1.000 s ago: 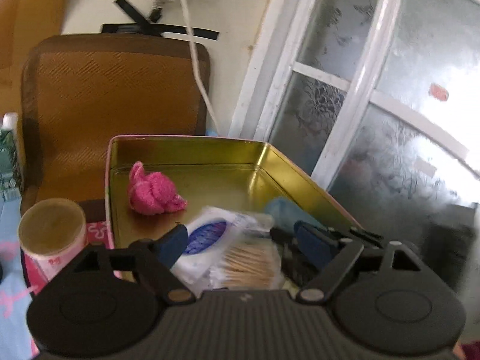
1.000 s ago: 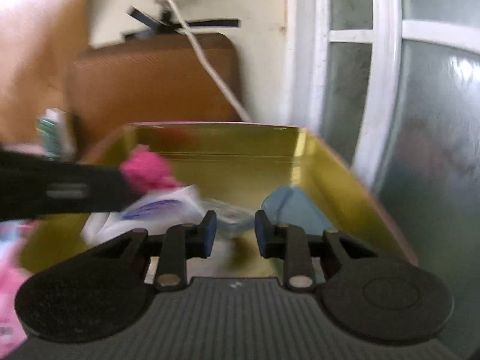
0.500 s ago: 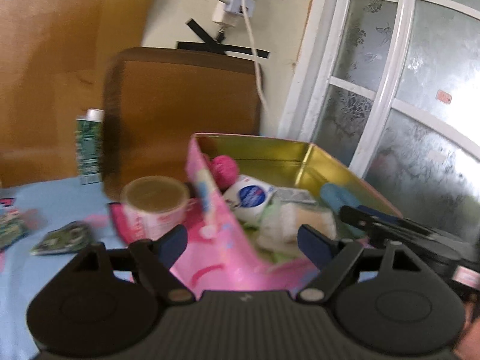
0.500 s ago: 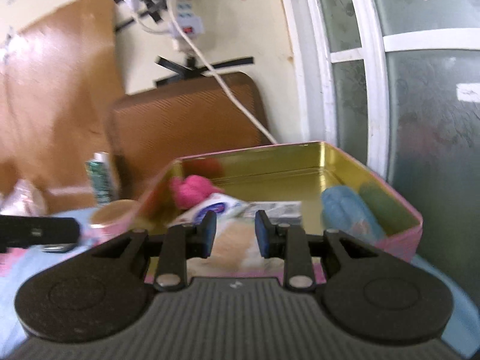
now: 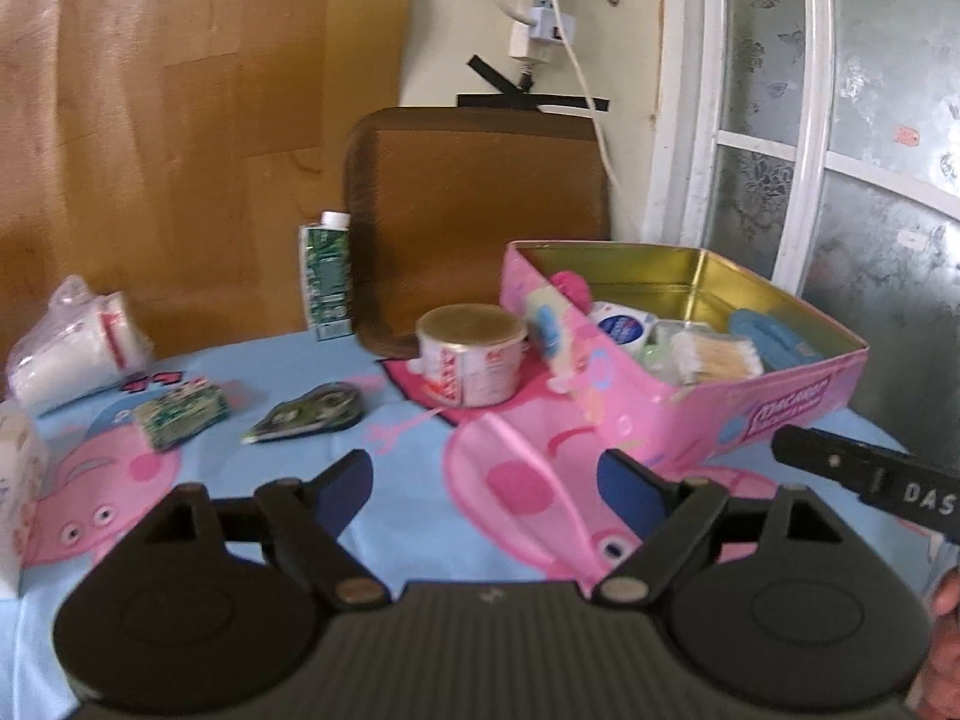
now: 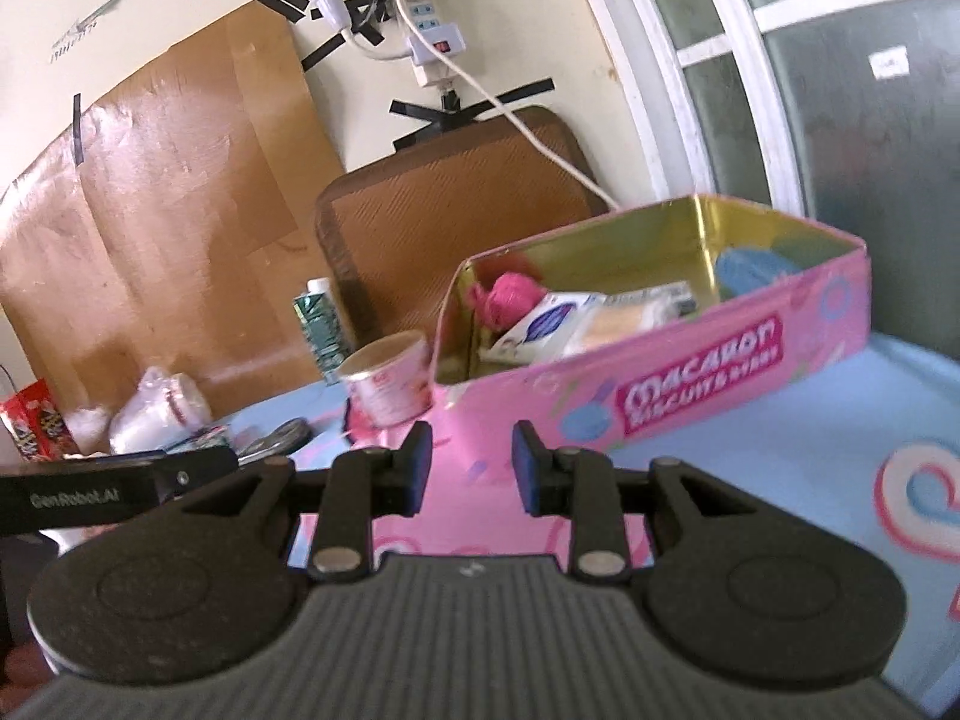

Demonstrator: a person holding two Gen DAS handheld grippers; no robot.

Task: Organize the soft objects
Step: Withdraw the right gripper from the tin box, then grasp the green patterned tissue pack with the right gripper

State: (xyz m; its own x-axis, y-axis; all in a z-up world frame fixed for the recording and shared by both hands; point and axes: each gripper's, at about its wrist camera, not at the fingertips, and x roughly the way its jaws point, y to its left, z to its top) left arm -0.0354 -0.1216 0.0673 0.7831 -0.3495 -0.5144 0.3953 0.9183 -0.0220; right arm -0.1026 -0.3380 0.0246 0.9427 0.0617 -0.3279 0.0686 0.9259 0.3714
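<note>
A pink tin box (image 5: 774, 414) (image 6: 690, 384) with a gold inside stands on the table at the right. In it lie a pink woolly ball (image 6: 510, 294), a white pack with a blue label (image 5: 621, 324) (image 6: 549, 321), a bag of cotton swabs (image 5: 717, 354) and a blue soft item (image 5: 774, 339) (image 6: 747, 267). My left gripper (image 5: 486, 495) is open and empty, well in front of the box. My right gripper (image 6: 468, 468) is open a little and empty, in front of the box's long side.
Left of the box stand a round tub (image 5: 471, 360) and a green carton (image 5: 327, 276). A plastic bag of white items (image 5: 72, 342), a small green pack (image 5: 180, 414) and a flat dark pouch (image 5: 309, 414) lie on the blue cartoon cloth (image 5: 408, 516). A brown board (image 5: 480, 204) leans behind.
Both grippers have pulled back and away from over the box. The box, seen from above before, now shows from outside. The right gripper's jaws stand slightly wider apart.
</note>
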